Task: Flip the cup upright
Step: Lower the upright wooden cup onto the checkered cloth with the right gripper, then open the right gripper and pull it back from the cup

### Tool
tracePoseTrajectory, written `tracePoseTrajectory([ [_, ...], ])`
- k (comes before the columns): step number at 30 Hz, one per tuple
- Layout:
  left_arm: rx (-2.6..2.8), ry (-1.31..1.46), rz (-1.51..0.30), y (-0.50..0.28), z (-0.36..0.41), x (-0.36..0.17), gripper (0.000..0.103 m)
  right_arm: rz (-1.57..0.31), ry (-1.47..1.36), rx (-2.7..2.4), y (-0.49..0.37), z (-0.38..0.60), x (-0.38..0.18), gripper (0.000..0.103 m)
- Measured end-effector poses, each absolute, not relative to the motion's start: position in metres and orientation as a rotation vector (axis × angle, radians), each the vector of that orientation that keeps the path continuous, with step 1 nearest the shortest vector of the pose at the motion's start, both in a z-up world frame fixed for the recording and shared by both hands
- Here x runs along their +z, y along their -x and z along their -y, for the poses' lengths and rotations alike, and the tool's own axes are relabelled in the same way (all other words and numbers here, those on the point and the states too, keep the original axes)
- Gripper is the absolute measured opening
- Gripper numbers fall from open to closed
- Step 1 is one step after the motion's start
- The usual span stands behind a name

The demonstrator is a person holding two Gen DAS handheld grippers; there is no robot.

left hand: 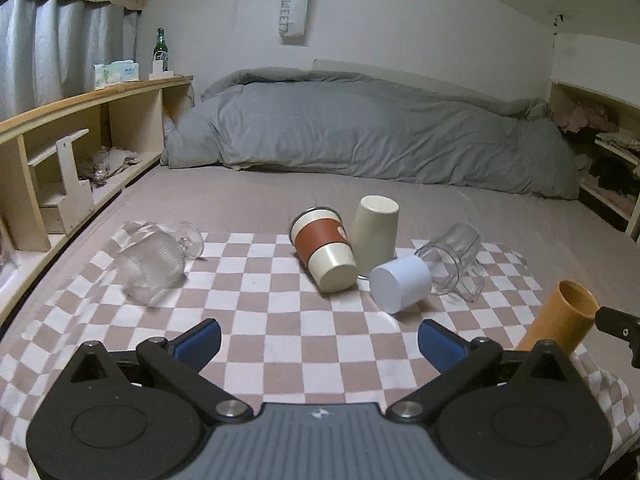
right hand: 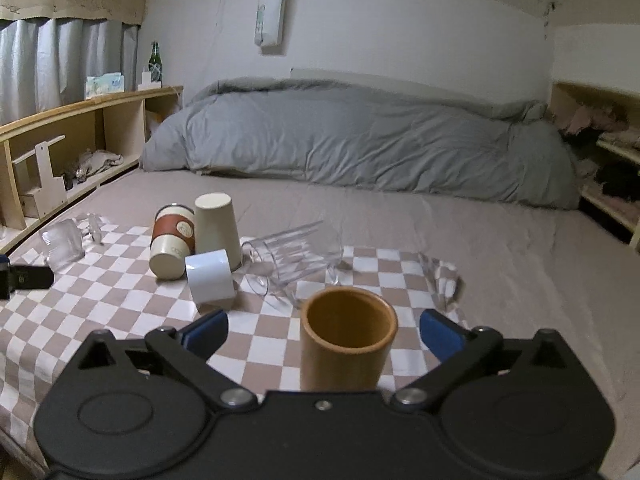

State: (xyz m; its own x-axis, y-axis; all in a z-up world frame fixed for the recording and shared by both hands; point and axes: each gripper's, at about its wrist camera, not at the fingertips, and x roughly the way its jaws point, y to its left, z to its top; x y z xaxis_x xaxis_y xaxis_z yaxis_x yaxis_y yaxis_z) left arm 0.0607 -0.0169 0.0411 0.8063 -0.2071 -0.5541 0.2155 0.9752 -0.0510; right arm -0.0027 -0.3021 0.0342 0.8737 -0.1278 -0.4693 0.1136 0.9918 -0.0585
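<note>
An orange cup (right hand: 346,344) stands upright on the checkered cloth (right hand: 120,300), between the fingers of my open right gripper (right hand: 324,332) without touching them. It also shows in the left wrist view (left hand: 560,316). My left gripper (left hand: 320,340) is open and empty above the cloth (left hand: 280,320). Ahead lie a white cup (left hand: 400,284) on its side, a cream cup with a brown sleeve (left hand: 324,248) on its side, a cream cup (left hand: 376,232) upside down and a clear mug (left hand: 456,260) on its side.
A clear ribbed glass (left hand: 150,268) and a wine glass (left hand: 190,238) lie at the cloth's left. A grey duvet (left hand: 360,128) is heaped at the back. A wooden shelf (left hand: 80,128) runs along the left and another shelf (left hand: 608,152) is on the right.
</note>
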Motion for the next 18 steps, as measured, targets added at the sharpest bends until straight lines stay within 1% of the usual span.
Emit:
tracePoseTrajectory([
  [11,-0.19,-0.069,-0.494,-0.014,0.009,0.057,0.103,-0.444,0.045,-0.109,0.046,0.275,0.039,0.103],
  [18,-0.172,-0.056,-0.495,0.012,0.0,0.047,0.103,-0.435,0.042,-0.114,0.06,0.268,0.038,0.103],
])
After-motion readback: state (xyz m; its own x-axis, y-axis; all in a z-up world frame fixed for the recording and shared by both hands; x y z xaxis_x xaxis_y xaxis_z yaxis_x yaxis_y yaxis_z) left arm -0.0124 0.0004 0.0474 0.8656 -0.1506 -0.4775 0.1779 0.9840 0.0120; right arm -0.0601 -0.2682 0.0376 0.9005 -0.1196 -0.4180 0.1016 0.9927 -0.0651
